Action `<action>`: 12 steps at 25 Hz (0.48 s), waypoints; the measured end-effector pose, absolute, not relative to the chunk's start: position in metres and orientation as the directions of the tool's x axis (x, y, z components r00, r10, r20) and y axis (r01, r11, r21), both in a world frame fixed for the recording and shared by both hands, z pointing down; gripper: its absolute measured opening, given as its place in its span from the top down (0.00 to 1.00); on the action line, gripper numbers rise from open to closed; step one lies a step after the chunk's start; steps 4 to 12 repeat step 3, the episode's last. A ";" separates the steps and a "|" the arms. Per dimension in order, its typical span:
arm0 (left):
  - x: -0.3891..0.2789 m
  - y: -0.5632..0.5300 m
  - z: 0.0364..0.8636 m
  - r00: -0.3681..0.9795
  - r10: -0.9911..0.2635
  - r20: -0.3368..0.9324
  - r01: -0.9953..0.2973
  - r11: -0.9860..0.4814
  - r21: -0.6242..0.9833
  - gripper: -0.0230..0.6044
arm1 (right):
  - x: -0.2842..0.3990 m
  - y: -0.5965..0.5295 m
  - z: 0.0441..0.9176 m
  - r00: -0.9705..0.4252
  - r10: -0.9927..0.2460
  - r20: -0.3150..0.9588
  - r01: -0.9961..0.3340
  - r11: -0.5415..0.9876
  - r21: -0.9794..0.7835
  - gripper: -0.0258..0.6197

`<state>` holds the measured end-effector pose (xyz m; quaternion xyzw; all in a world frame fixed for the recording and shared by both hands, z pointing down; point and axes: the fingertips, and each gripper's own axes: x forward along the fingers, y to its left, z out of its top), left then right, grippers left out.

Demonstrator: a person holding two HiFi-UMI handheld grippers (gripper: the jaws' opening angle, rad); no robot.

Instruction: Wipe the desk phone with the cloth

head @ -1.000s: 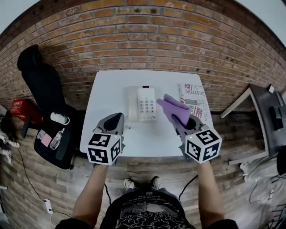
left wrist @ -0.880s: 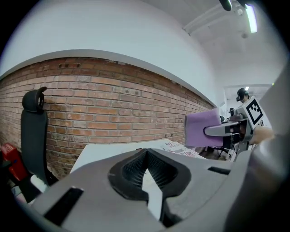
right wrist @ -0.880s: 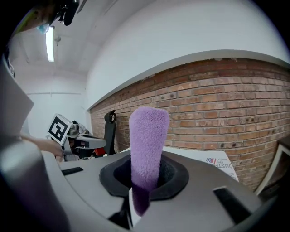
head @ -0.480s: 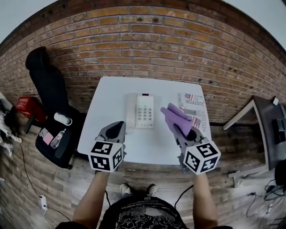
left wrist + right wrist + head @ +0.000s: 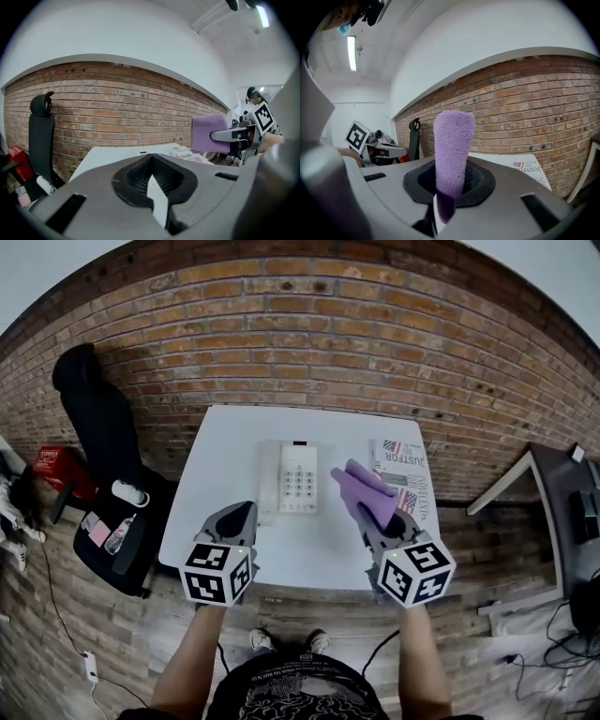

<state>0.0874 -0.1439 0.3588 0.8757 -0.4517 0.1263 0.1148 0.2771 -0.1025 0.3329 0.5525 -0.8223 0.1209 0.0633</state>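
Two grippers hover above the table's (image 5: 225,456) near edge: left gripper (image 5: 247,511) pressed together, right gripper (image 5: 367,514) pinching the cloth (image 5: 362,489), which juts lengthwise forward beside the desk phone (image 5: 292,477).

The left gripper (image 5: 152,161) fills the foreground with its jaws drawn together at the tips and nothing between them, and a white table (image 5: 108,157) lies just past them. Behind the table runs a brick wall (image 5: 117,108); off the table's left end stands a black chair (image 5: 40,136) with something red (image 5: 16,154) low beside it. Toward the table's right end lies a printed newspaper (image 5: 185,152) – and above that end the right gripper (image 5: 216,136), marker cube at its back, is clamped on a purple cloth (image 5: 208,133) held clear of the table.
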 end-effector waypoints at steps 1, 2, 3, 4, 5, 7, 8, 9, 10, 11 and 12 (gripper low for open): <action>0.088 -0.144 0.359 0.561 -0.762 0.325 -0.820 -0.566 0.086 0.96 | 0.277 -0.103 0.333 -0.383 -0.893 0.237 -0.923 0.361 -0.131 0.90; 0.089 -0.144 0.359 0.561 -0.761 0.325 -0.819 -0.567 0.086 0.96 | 0.278 -0.103 0.333 -0.384 -0.893 0.236 -0.923 0.362 -0.132 0.89; 0.090 -0.144 0.359 0.562 -0.761 0.325 -0.819 -0.568 0.086 0.96 | 0.278 -0.103 0.333 -0.385 -0.892 0.235 -0.922 0.363 -0.134 0.89; 0.090 -0.144 0.359 0.562 -0.761 0.325 -0.819 -0.568 0.086 0.96 | 0.278 -0.103 0.333 -0.385 -0.892 0.235 -0.922 0.363 -0.134 0.89; 0.090 -0.144 0.359 0.562 -0.761 0.325 -0.819 -0.568 0.086 0.96 | 0.278 -0.103 0.333 -0.385 -0.892 0.235 -0.922 0.363 -0.134 0.89; 0.090 -0.144 0.359 0.562 -0.761 0.325 -0.819 -0.568 0.086 0.96 | 0.278 -0.103 0.333 -0.385 -0.892 0.235 -0.922 0.363 -0.134 0.89; 0.090 -0.144 0.359 0.562 -0.761 0.325 -0.819 -0.568 0.086 0.96 | 0.278 -0.103 0.333 -0.385 -0.892 0.235 -0.922 0.363 -0.134 0.89; 0.090 -0.144 0.359 0.562 -0.761 0.325 -0.819 -0.568 0.086 0.96 | 0.278 -0.103 0.333 -0.385 -0.892 0.235 -0.922 0.363 -0.134 0.89; 0.090 -0.144 0.359 0.562 -0.761 0.325 -0.819 -0.568 0.086 0.96 | 0.278 -0.103 0.333 -0.385 -0.892 0.235 -0.922 0.363 -0.134 0.89; 0.090 -0.144 0.359 0.562 -0.761 0.325 -0.819 -0.568 0.086 0.96 | 0.278 -0.103 0.333 -0.385 -0.892 0.235 -0.922 0.363 -0.134 0.89; 0.090 -0.144 0.359 0.562 -0.761 0.325 -0.819 -0.568 0.086 0.96 | 0.278 -0.103 0.333 -0.385 -0.892 0.235 -0.922 0.363 -0.134 0.89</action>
